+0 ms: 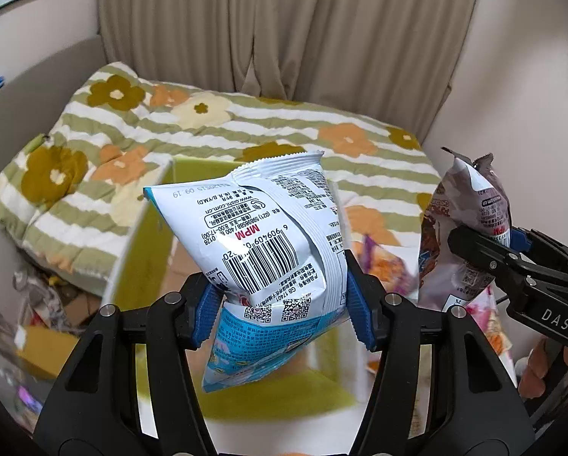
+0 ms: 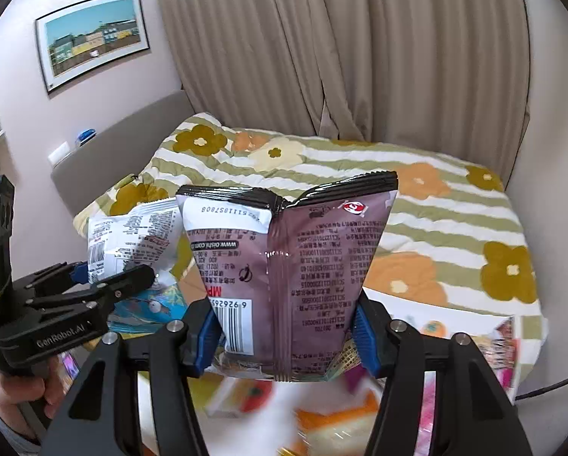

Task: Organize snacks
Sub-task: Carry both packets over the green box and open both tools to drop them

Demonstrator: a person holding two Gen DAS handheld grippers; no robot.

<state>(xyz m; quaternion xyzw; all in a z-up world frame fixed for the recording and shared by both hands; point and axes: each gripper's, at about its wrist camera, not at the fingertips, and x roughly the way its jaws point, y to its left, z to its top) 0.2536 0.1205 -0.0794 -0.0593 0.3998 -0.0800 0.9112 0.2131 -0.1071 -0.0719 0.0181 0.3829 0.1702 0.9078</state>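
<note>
The room is a bedroom with pale pink walls, beige pleated curtains (image 2: 341,45) across the far side and a framed picture (image 2: 92,40) of buildings hanging on the left wall. A bed fills the middle ground, covered by a quilt (image 1: 215,121) with green and white stripes and large orange, olive and cream flowers; a grey padded headboard (image 2: 132,129) stands along its left edge. The left gripper (image 1: 284,300) is pinching a white and blue snack bag (image 1: 261,243) between its blue pads, the bag raised with its barcode side facing the camera. Directly below that bag sits an open yellow-green box (image 1: 147,258), its near wall white. The right gripper (image 2: 287,338) is pinching a mauve snack bag (image 2: 306,266) with a black sealed top, likewise held aloft in front of the bed. Beneath it, further snack packets (image 2: 322,418) lie on a white surface, blurred beyond identification. Loose clutter (image 1: 44,304) lies at the lower left beside the bed.
</note>
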